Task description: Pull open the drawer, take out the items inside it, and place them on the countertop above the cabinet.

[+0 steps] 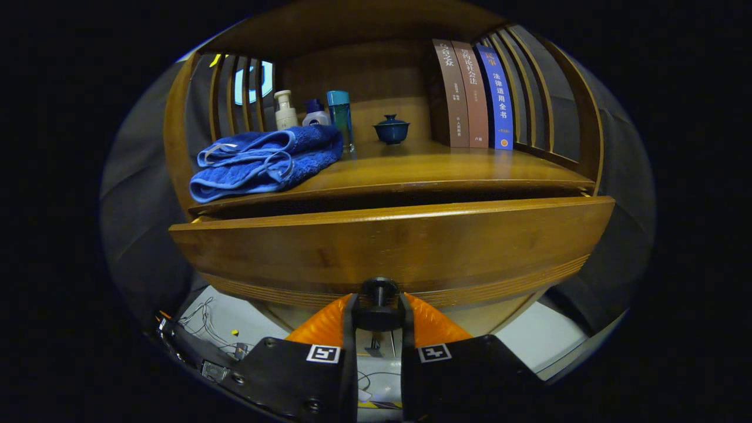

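Gripper: the gripper [379, 305] was clamped on the small dark round knob [379, 289] of the drawer, one finger pressing each side of it.
Drawer: the wide brown wooden drawer front [388, 249] stood pulled out a little from the cabinet, with a dark gap between its upper edge and the countertop; nothing inside it could be made out.
Countertop: the polished wooden countertop [446, 167] lay just above and beyond the drawer front.
Towel: a folded blue terry towel [264, 158] rested on the countertop's left part, overhanging its front edge.
Bottles: a cream pump bottle [285, 110], a white bottle with a dark blue cap [316, 113] and a tall teal bottle [341, 117] stood close together behind the towel.
Cup: a small dark blue lidded cup [391, 129] sat near the middle, toward the back.
Books: three upright books [474, 94], two brown and one blue, stood at the right against the slatted side.
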